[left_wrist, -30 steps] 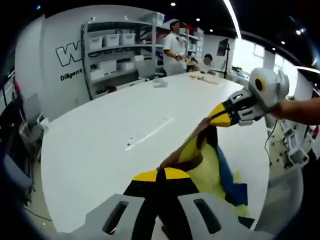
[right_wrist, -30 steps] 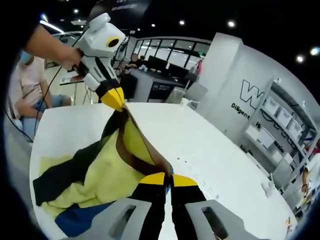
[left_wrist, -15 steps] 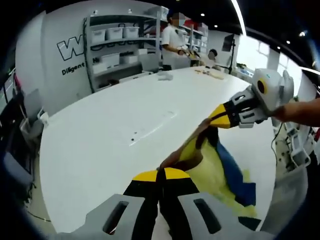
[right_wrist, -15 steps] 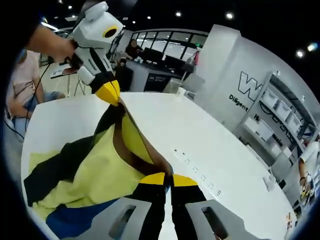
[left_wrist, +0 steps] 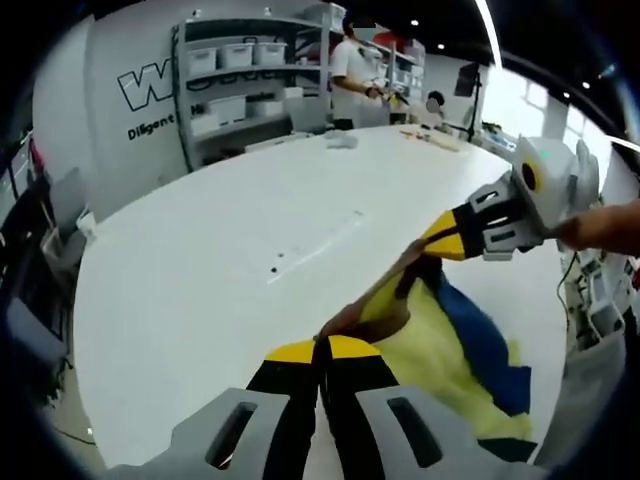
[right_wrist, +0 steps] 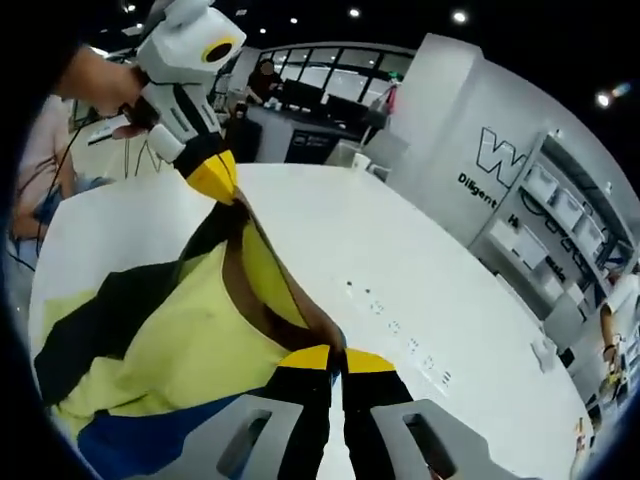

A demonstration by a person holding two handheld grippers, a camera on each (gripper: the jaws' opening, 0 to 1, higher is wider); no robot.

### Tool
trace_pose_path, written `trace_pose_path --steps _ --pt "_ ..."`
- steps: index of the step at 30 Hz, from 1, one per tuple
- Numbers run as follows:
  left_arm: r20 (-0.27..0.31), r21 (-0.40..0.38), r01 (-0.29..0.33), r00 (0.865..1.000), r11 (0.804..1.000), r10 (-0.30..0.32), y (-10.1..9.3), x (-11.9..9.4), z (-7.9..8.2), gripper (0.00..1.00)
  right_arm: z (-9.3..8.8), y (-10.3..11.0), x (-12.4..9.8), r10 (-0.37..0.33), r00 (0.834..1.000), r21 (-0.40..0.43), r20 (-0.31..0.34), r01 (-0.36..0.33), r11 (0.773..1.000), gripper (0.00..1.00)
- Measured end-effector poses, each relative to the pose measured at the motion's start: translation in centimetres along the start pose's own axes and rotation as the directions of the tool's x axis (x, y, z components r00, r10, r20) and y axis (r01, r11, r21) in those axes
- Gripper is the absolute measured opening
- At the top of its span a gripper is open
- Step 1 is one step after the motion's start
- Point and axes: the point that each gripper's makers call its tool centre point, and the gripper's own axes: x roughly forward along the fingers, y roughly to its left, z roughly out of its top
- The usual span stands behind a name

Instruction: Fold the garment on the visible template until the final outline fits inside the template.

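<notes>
Gripping: left tongs (left_wrist: pixel 320 345) and right tongs (right_wrist: pixel 337 352), each clamped on the brown edge of the garment (right_wrist: pixel 190 340), stretched between them above the white surface (left_wrist: pixel 220 250). Folding apparently just starting; template marks (right_wrist: pixel 395 325) beyond right tongs.

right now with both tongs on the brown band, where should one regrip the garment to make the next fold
Probably the loose yellow panel's edge near the black section, approached from the hanging side. The garment hangs off the brown band, which is stretched between the right tongs and left tongs, so the slack cloth lies that way, over the white table.
</notes>
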Motion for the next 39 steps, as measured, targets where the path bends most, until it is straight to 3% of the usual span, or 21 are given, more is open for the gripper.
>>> trace_pose_path --steps 23,39 --pt "-0.091 -0.017 -0.018 0.996 1.0 0.016 1.5 5.0 -3.1 0.0 -4.0 0.6 4.6 0.007 0.994 0.029 -0.112 -0.004 1.0 0.0" --pt "-0.138 0.029 -0.03 0.99 0.999 0.033 2.5 7.8 -5.3 0.0 -6.0 1.0 7.2 0.014 0.986 0.017 -0.168 -0.012 1.0 0.0"
